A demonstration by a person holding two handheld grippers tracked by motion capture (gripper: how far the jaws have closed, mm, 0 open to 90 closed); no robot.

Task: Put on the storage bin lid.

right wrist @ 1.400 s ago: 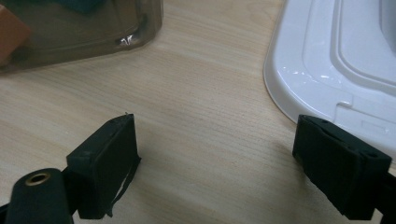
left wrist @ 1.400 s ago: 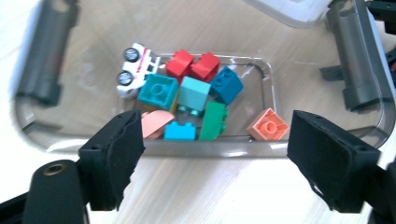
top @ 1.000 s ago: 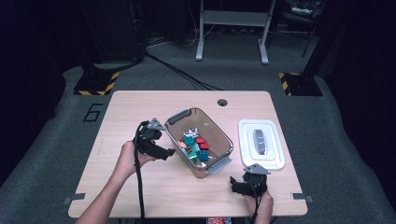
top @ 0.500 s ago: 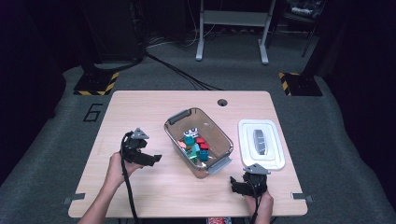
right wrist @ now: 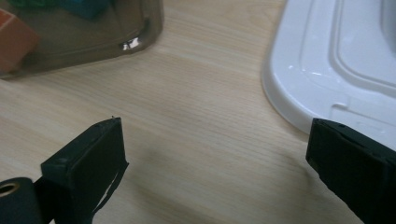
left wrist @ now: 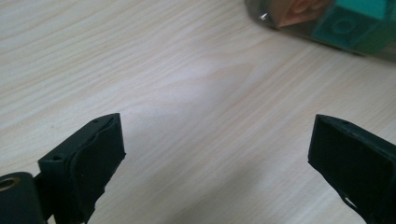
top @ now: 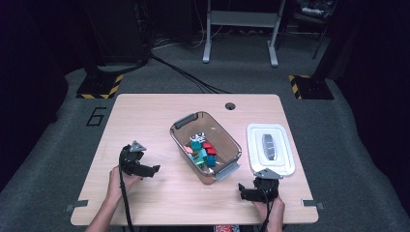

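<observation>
A clear brown-tinted bin (top: 227, 136) with grey handles stands at the table's middle, holding several coloured blocks (top: 202, 150). Its white lid (top: 283, 157) lies flat to its right. My left gripper (top: 149, 170) rests low over the table at the bin's left, open and empty; between its jaws (left wrist: 215, 154) I see bare wood, with the bin's corner (left wrist: 327, 28) beyond. My right gripper (top: 245, 192) sits near the front edge, below the lid, open and empty (right wrist: 215, 158); the bin's corner (right wrist: 93, 37) and the lid's edge (right wrist: 299, 93) lie ahead of it.
The wooden table (top: 159, 111) has a cable hole (top: 230, 106) at its far edge. Dark floor, a metal stand (top: 239, 34) and yellow-black striped floor plates (top: 99, 87) lie beyond the table.
My left gripper has drawn back from the bin's left side toward the front left of the table. The right gripper has stayed in place.
</observation>
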